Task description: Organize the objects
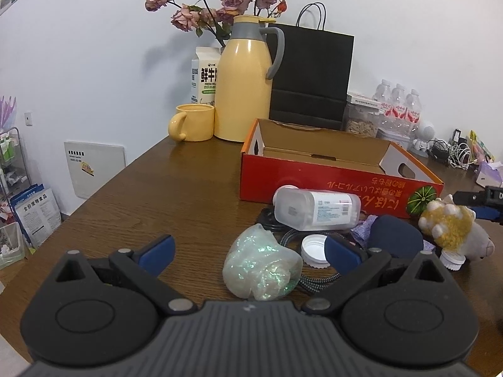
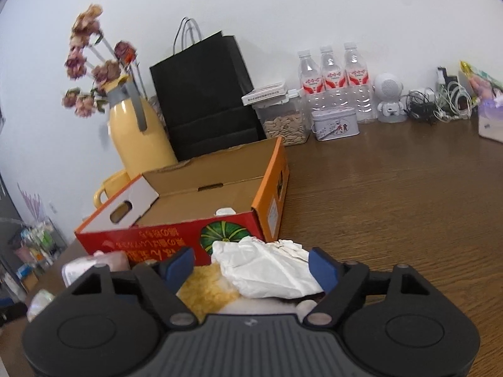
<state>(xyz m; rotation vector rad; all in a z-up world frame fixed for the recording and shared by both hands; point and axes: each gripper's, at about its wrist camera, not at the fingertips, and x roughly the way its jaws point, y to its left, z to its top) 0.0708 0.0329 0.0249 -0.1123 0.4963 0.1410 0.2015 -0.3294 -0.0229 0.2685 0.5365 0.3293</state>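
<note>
Left tongs (image 1: 250, 253) are held spread wide over the bench (image 1: 176, 182), nothing gripped, with a shimmery plastic bag (image 1: 262, 268) sat between the blue pads. Right tongs (image 2: 250, 268) are seen released too, a crumpled white tissue (image 2: 267, 264) lying between them, whether touched can't be told. Just past that, a clear bottle (image 1: 317, 209) is laid on its side beside a plush toy (image 1: 452, 231). Further back, the open red cardboard box (image 1: 314, 176) is parked, mostly empty, and behind it a yellow thermos jug (image 1: 243, 84).

- A yellow jug (image 1: 243, 91) and a yellow mug (image 1: 191, 122) stand side by side.
- Dry roses (image 1: 220, 3) behind.
- A black paper bag (image 2: 204, 94).
- Three water bottles (image 2: 330, 78) by the wall.
</note>
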